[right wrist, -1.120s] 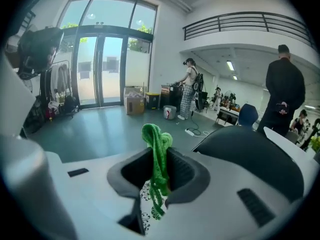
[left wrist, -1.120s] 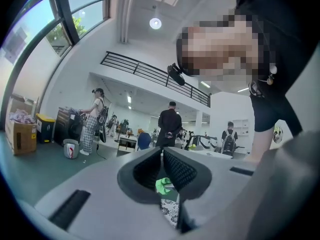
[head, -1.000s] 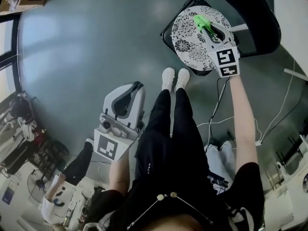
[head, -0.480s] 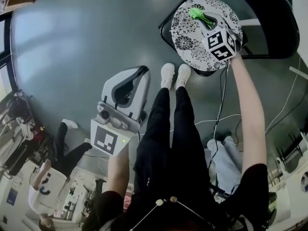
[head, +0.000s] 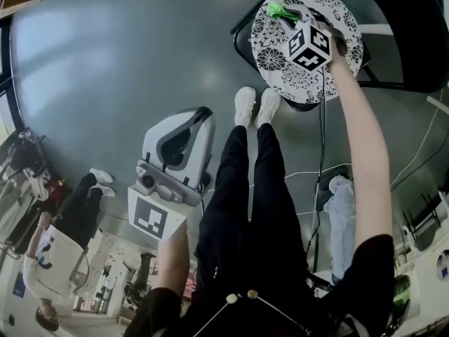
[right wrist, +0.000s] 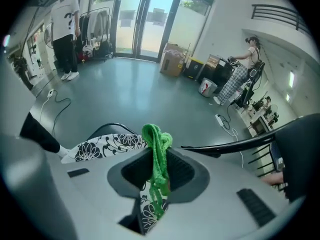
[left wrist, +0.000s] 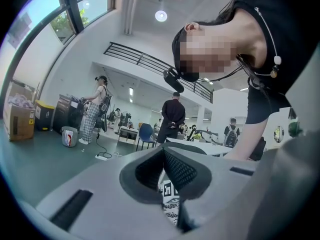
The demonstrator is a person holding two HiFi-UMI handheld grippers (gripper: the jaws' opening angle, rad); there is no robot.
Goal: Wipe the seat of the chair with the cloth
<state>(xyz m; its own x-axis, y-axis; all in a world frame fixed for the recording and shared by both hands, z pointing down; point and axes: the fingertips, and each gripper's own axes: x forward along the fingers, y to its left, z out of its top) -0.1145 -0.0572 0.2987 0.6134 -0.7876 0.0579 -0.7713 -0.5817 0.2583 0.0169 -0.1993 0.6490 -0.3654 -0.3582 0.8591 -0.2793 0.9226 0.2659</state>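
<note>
Down at the left of the head view, you hold the left claw [head: 199,119] low beside your left leg, well apart from the chair [head: 393,20]. That view shows only its grey back and its marker cube. The left gripper view supplies the rest: the left claw [left wrist: 164,154] has its two ribbed pads pressed together with nothing between them. It tilts upward toward your head and a bright hall with people standing. Through the slit below the pads you can see a scrap of a marker cube and flower pattern.

In the middle of the head view your white shoes [head: 256,104] stand just in front of the round flowered seat [head: 273,65].

To the right, your outstretched arm holds the right claw [head: 291,17] over the far left part of that seat. Here the cloth [head: 277,10] is only a green tuft poking out beyond the tip. The right gripper view shows the grip plainly. The right claw [right wrist: 157,170] is clamped on the cloth [right wrist: 157,149], which is bunched into a cord. A loop rises above the pads and a tail hangs below them, over the seat [right wrist: 105,145]. Neither view shows whether the cloth presses on the seat.
</note>
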